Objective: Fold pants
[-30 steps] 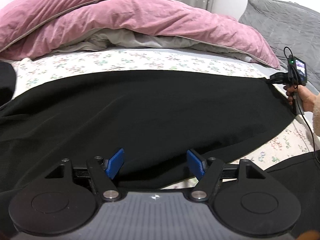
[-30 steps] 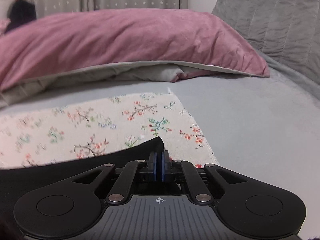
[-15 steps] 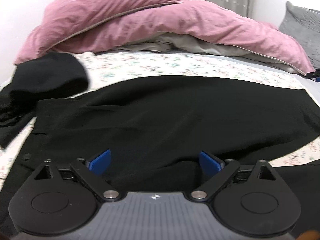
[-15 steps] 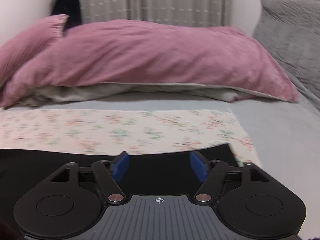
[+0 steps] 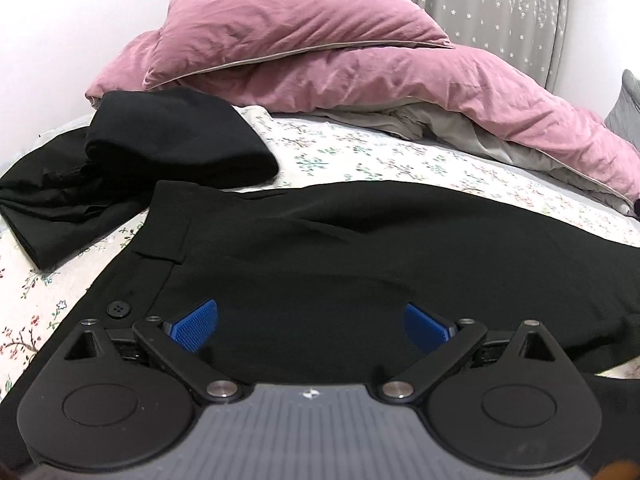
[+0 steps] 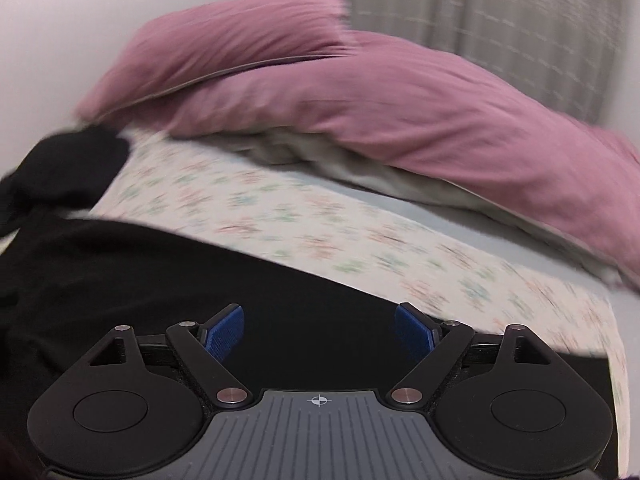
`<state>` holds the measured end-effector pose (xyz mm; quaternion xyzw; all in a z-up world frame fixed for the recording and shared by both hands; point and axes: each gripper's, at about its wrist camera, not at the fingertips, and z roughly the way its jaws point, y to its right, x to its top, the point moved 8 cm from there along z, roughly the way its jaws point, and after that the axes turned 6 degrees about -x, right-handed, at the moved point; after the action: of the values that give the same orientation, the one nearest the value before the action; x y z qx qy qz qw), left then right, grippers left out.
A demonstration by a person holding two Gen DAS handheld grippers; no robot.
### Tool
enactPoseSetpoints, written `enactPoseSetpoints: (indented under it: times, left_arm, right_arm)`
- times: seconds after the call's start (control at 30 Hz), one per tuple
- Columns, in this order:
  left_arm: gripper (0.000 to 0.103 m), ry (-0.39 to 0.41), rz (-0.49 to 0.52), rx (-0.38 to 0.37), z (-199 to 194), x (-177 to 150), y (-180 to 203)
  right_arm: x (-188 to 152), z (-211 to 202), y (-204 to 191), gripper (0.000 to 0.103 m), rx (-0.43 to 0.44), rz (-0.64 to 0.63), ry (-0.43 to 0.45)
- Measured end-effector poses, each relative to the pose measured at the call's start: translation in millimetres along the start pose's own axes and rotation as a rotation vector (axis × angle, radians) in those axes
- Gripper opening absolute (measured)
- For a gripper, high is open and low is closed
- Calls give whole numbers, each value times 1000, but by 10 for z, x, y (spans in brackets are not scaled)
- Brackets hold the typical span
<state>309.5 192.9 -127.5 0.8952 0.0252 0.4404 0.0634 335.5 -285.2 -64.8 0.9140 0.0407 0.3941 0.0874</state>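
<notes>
- Left wrist view: the pants lie flat on the floral sheet, waistband at left; left gripper spread, empty.
- Right gripper has just been opening; nothing is between its pads.
- Risk: pinching one fabric layer only would skew the fold.
- Risk: the black garment pile touches the waistband; a sweep there could snag it.
</notes>
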Motion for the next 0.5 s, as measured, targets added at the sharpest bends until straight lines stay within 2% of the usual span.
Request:
enactPoseSetpoints:
  times: [0.17,0.27,0.37,0.5]
  left_arm:
    - [103,-38,23,59,246,-7,-185]
    - [103,-55,-36,103,404,0,-348]
    - [103,-37,-88,107,382,44,-381]
    - [103,-10,-65,129,283,85,-392]
  right_arm:
    - [207,242,-693,85,77,-109,3]
    - [334,411,-1123,85,143,-155,6]
    - [423,556,-1542,85,175,-238,5]
    - [553,786,-2046,85,213,-356,11]
